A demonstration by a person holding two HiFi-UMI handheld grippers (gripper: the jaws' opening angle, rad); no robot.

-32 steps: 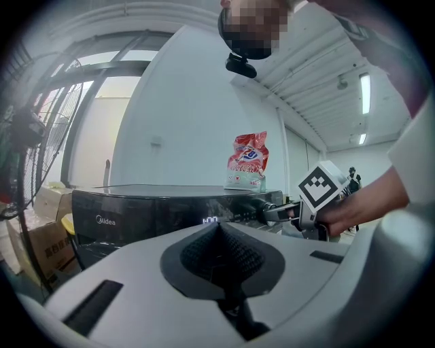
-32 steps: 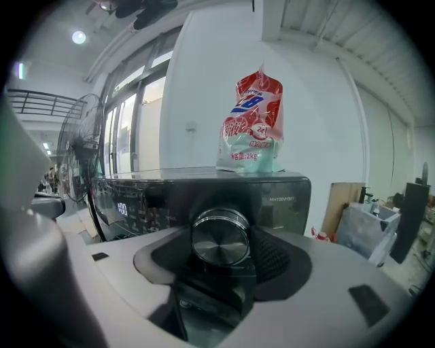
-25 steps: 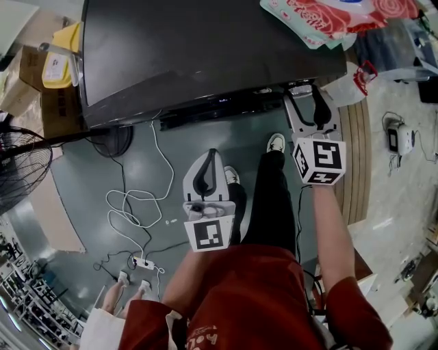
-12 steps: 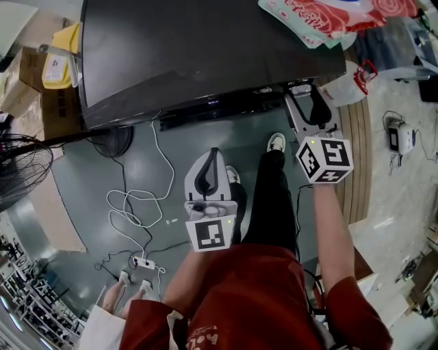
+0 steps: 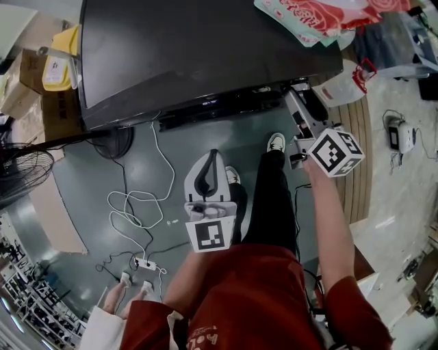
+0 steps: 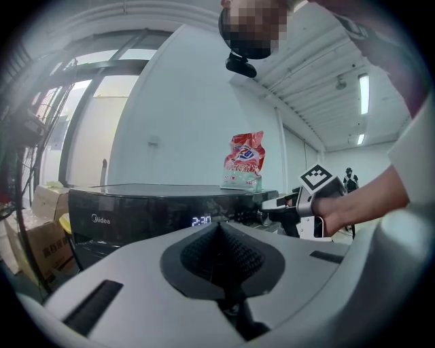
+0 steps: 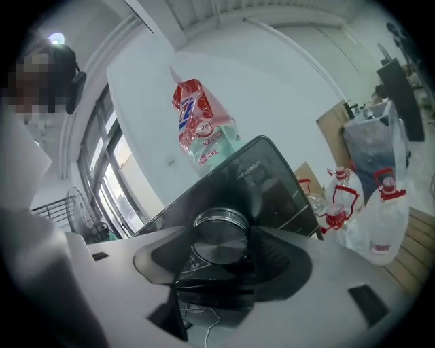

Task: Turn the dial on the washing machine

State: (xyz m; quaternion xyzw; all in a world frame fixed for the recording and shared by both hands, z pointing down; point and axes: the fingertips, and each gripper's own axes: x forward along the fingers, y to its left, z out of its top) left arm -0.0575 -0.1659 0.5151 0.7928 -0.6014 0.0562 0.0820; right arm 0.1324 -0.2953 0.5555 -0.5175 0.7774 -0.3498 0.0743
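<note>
The black washing machine [image 5: 205, 48] fills the top of the head view, its control panel along the front edge. In the right gripper view a round silver dial [image 7: 221, 238] on that panel sits between the jaws of my right gripper [image 7: 224, 257], whose dark pads close on its rim. In the head view my right gripper [image 5: 302, 99] reaches the panel's right end, rolled to one side, and hides the dial. My left gripper [image 5: 211, 157] hangs back over the floor, away from the machine, jaws together and empty. The left gripper view shows its jaws [image 6: 219, 228] meeting in front of the lit display.
A red and white detergent bag [image 5: 308, 17] lies on the machine's top at the right. White cable [image 5: 137, 205] and a power strip [image 5: 144, 263] lie on the floor, a fan [image 5: 20, 171] at the left. Plastic bags and bottles [image 7: 380, 217] stand right of the machine.
My right gripper has rolled about its own axis on the dial; its marker cube swung to the right. The left gripper has stayed where it was.
</note>
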